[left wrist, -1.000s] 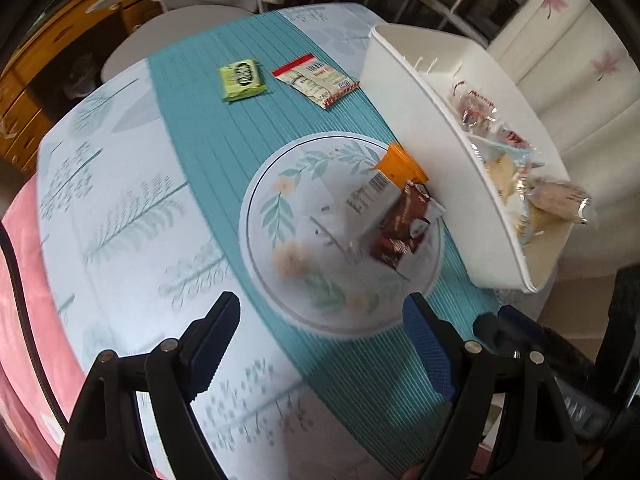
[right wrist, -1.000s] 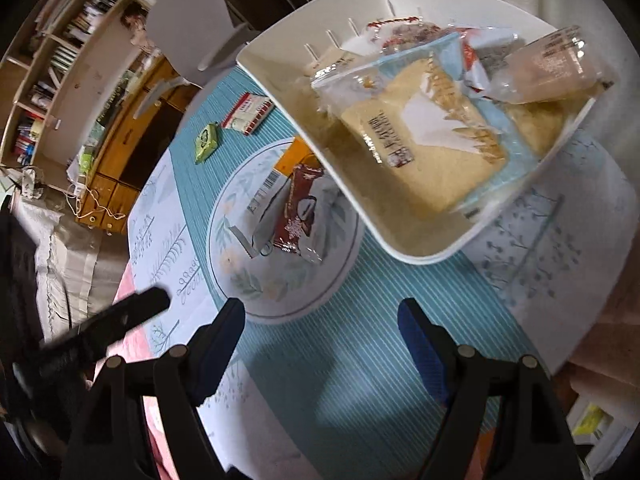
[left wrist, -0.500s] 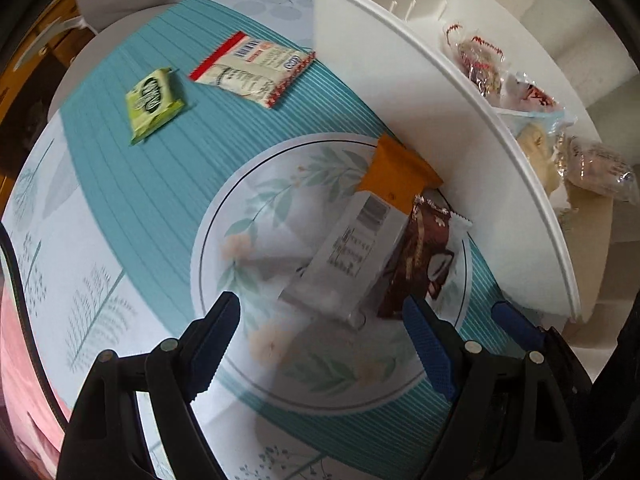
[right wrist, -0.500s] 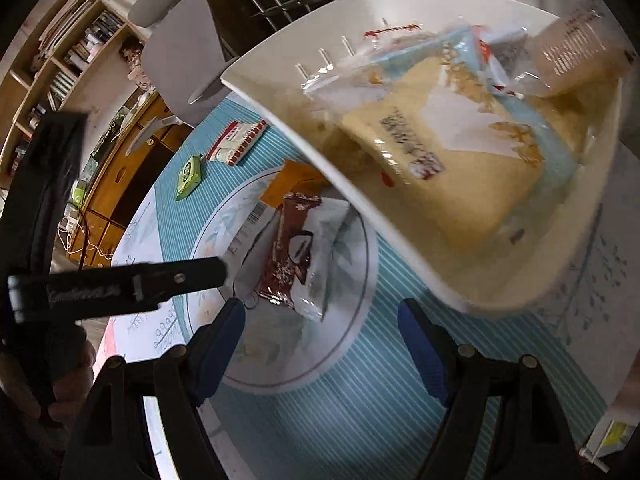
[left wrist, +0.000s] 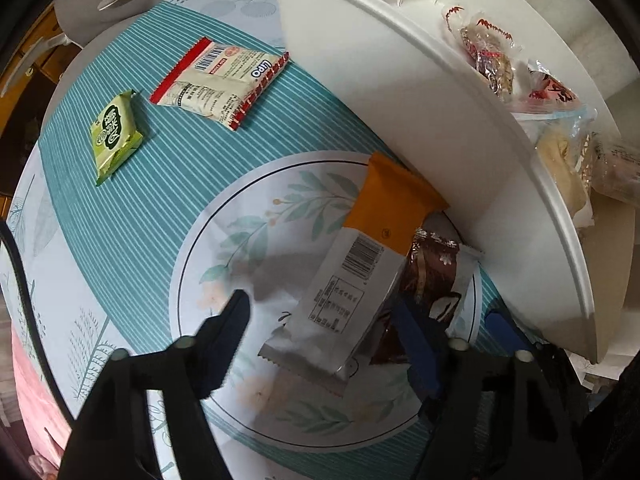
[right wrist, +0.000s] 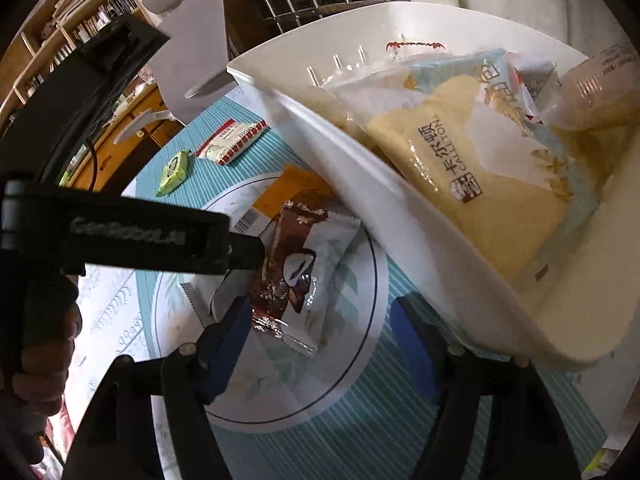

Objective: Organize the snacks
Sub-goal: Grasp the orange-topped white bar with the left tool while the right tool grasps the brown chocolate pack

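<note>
An orange-and-white snack bar (left wrist: 352, 280) lies on the table beside a brown chocolate packet (left wrist: 432, 276), both against the white basket's wall (left wrist: 400, 120). My left gripper (left wrist: 320, 316) is open, its fingers straddling the bar's near end. My right gripper (right wrist: 316, 324) is open just above the brown packet (right wrist: 292, 256). A green packet (left wrist: 114, 134) and a red-and-white cracker packet (left wrist: 218, 80) lie farther back. The basket (right wrist: 360, 184) holds several packets, a large yellow one (right wrist: 472, 184) among them.
The left gripper's black body (right wrist: 120, 236) crosses the right wrist view at left, close to the right gripper. A white chair (right wrist: 188, 52) and wooden shelves (right wrist: 80, 28) stand beyond the table. The table edge runs at lower left (left wrist: 24, 320).
Both grippers have come down and forward toward the two packets beside the basket. The left one now straddles the orange-and-white bar. Both stay open.
</note>
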The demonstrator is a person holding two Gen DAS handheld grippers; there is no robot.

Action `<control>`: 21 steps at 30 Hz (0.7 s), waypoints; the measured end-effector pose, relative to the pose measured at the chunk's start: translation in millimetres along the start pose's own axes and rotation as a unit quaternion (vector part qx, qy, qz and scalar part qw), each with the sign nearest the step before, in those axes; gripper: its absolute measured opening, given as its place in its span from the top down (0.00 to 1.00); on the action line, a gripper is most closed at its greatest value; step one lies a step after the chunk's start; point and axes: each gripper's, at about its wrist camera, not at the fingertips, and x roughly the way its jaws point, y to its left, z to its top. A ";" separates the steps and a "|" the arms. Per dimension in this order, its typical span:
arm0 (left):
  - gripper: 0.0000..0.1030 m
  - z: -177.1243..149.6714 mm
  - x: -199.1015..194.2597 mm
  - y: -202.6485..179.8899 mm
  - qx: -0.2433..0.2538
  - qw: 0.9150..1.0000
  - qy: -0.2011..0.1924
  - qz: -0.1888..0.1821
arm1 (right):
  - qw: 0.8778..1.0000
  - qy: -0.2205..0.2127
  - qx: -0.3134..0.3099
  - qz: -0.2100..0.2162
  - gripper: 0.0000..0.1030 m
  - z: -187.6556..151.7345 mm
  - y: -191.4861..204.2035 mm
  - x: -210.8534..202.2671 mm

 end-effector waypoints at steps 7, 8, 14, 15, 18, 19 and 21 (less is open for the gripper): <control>0.58 3.3 8.0 -10.0 0.003 1.000 -0.002 -0.009 | 1.000 -0.010 -0.005 -0.010 0.30 -2.8 2.7 -1.4; 0.61 2.5 8.2 -10.3 0.001 1.000 -0.006 -0.010 | 1.000 -0.013 -0.006 -0.013 0.30 -3.5 3.5 -1.1; 0.66 -4.9 5.8 -9.8 -0.010 1.000 -0.016 -0.020 | 0.999 -0.013 -0.020 -0.038 0.30 -6.5 12.9 -0.2; 0.66 -8.9 3.0 -5.1 -0.013 1.000 -0.017 -0.020 | 0.999 -0.012 -0.024 -0.041 0.30 -7.1 14.7 0.7; 0.69 -12.7 -1.9 6.5 -0.034 0.999 -0.023 -0.015 | 0.998 -0.008 -0.036 -0.053 0.30 -11.0 24.4 1.9; 0.69 -14.6 -2.8 11.2 -0.040 0.999 -0.024 -0.011 | 0.998 -0.007 -0.043 -0.051 0.30 -13.1 28.0 1.0; 0.69 -18.8 -4.1 19.5 -0.052 0.998 -0.025 -0.005 | 0.997 -0.010 -0.054 -0.054 0.30 -12.9 33.1 3.1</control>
